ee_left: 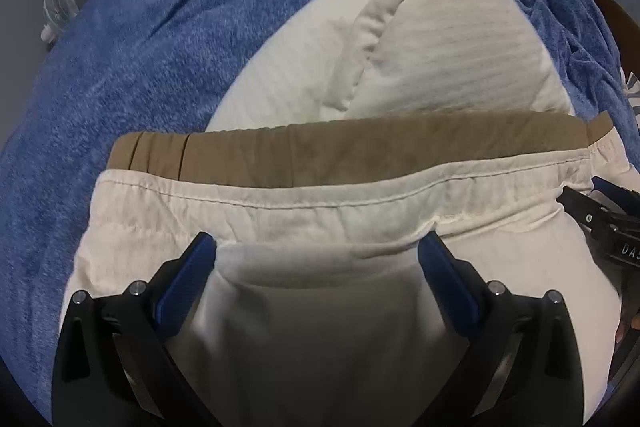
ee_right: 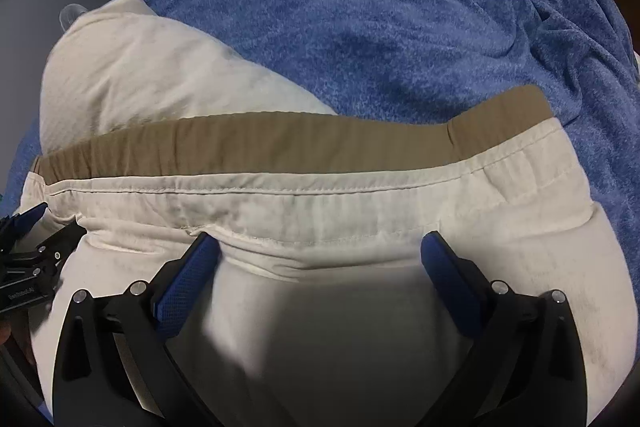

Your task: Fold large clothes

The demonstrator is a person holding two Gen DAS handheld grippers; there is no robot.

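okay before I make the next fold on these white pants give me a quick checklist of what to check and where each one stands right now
1. Left gripper open: ok, fingers spread wide over the pants.
2. Right gripper open: ok, same stance.
3. Fabric pinched by either gripper: not ok, nothing sits between the fingers.
4. White pants on the blue blanket: ok.
5. Tan waistband lying flat: ok, a few gathers at one end.
6. Folded part beyond the waistband lying smooth: not ok, it bulges and creases.
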